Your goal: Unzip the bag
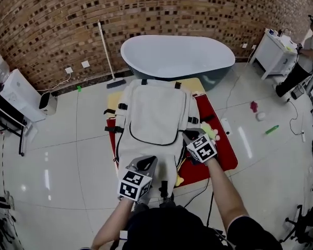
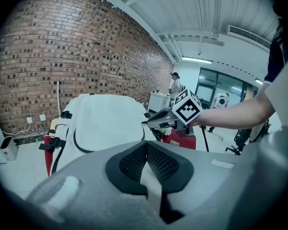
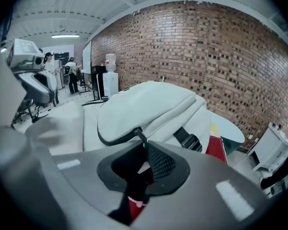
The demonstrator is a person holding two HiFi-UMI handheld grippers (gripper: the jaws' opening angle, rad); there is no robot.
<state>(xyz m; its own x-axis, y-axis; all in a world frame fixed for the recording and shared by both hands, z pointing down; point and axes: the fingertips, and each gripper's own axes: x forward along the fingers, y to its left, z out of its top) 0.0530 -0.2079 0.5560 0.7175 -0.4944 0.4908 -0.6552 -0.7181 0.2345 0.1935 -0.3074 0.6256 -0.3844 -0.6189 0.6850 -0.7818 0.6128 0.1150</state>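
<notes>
A white backpack point(image 1: 152, 113) lies flat on a red mat point(image 1: 221, 158), its front pocket outlined by a dark zipper point(image 1: 151, 142). My left gripper point(image 1: 147, 163) is at the bag's near end; in the left gripper view point(image 2: 146, 147) its jaws are shut on a strip of the white fabric. My right gripper point(image 1: 190, 136) is at the bag's right side. In the right gripper view point(image 3: 145, 145) its jaws are closed on the black zipper pull point(image 3: 138, 134) at the pocket's corner. The bag point(image 3: 149, 104) bulges beyond it.
A white bathtub point(image 1: 177, 56) stands behind the mat by the brick wall. A mop point(image 1: 107, 56) leans at the wall. A white appliance point(image 1: 21, 95) is at left, a white cabinet point(image 1: 274, 53) and a person point(image 1: 305, 61) at right. Small items point(image 1: 272, 129) lie on the floor.
</notes>
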